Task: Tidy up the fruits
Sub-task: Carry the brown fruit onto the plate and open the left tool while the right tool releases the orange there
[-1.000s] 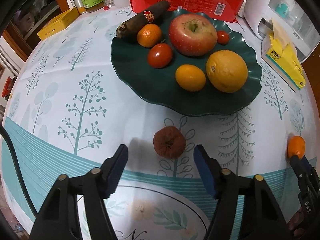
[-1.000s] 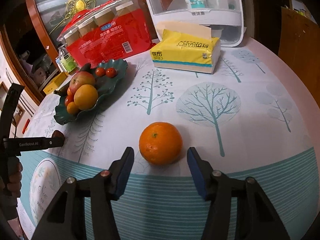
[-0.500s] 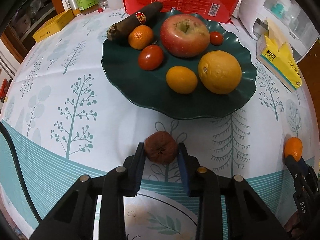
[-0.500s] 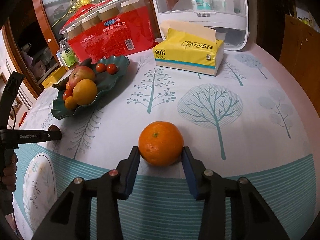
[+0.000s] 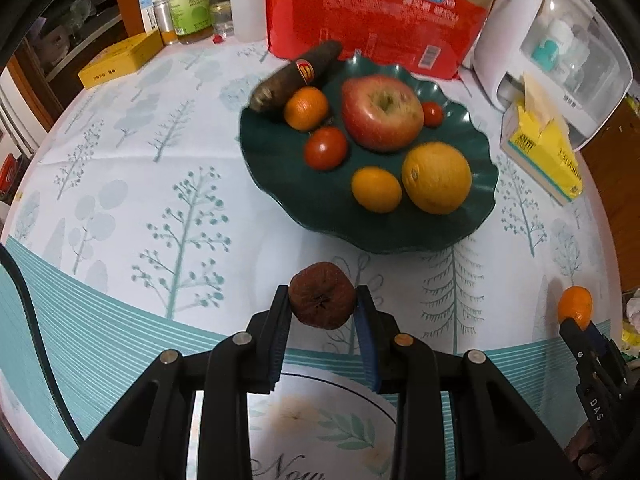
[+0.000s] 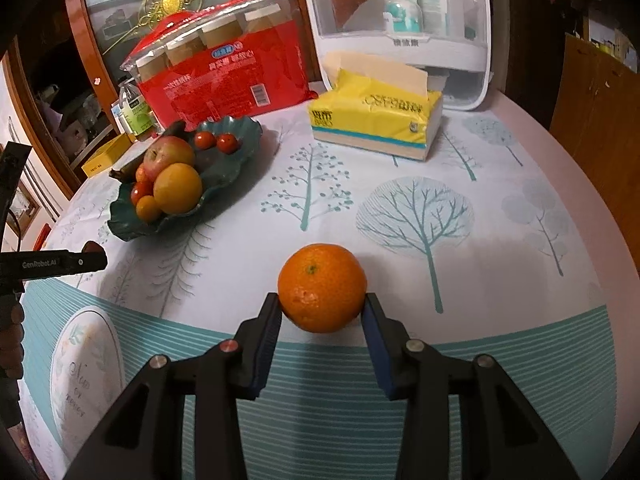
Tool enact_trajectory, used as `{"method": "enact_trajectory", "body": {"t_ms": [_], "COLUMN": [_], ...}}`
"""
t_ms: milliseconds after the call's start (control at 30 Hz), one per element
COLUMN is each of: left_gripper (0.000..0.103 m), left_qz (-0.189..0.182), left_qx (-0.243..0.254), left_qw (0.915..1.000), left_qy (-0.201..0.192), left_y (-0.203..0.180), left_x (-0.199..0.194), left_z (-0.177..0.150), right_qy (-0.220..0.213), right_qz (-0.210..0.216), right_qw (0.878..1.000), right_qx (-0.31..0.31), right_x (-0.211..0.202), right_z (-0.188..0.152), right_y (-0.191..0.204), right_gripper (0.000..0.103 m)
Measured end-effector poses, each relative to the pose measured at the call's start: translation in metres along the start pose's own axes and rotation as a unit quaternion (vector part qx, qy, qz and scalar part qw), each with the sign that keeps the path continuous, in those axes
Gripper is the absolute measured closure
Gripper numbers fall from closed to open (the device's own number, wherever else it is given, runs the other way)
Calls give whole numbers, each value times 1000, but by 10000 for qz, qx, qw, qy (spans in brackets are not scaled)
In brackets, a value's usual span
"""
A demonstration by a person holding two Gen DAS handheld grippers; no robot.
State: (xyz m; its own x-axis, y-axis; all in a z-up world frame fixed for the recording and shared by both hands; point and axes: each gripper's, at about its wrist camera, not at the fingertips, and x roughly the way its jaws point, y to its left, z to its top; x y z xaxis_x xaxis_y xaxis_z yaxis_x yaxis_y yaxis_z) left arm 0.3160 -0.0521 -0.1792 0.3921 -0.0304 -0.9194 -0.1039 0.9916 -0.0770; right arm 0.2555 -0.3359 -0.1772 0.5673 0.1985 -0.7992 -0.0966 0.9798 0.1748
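My left gripper point(image 5: 323, 304) is shut on a shrivelled brown fruit point(image 5: 322, 295) and holds it just in front of the dark green plate point(image 5: 280, 184). The plate holds an apple point(image 5: 382, 117), a large orange point(image 5: 437, 178), a small orange point(image 5: 376, 189), a mandarin point(image 5: 306, 108), two tomatoes and a dark banana point(image 5: 296, 76). My right gripper point(image 6: 322, 308) is shut on an orange mandarin point(image 6: 322, 287), right of the plate point(image 6: 228, 176). It also shows in the left wrist view point(image 5: 575, 306).
A yellow tissue pack point(image 6: 376, 118) and a white appliance point(image 6: 400, 20) stand at the back right. A red package point(image 5: 372, 8), bottles point(image 5: 192, 4) and a yellow box point(image 5: 120, 60) line the far edge. The tablecloth carries a tree print.
Both grippers closed on their fruit over the last second. The left one has lifted the brown fruit slightly, and the plate now sits farther off in its view.
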Motion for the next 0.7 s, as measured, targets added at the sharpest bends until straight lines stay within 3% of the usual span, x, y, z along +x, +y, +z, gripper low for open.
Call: {"method": "enact_trajectory", "body": {"t_ms": [700], "left_gripper": [73], "left_qz": [-385], "left_qx": [21], "left_qw": [9984], "left_qy": [-404], "left_y": [60], "left_x": [-10], "left_z": [65], "right_qy": [-601], "right_qz": [-116], "right_qw": [9974], "right_qx": [-391], "right_x": [16], "right_z": [65], "right_y": [79], "right_gripper": [62]}}
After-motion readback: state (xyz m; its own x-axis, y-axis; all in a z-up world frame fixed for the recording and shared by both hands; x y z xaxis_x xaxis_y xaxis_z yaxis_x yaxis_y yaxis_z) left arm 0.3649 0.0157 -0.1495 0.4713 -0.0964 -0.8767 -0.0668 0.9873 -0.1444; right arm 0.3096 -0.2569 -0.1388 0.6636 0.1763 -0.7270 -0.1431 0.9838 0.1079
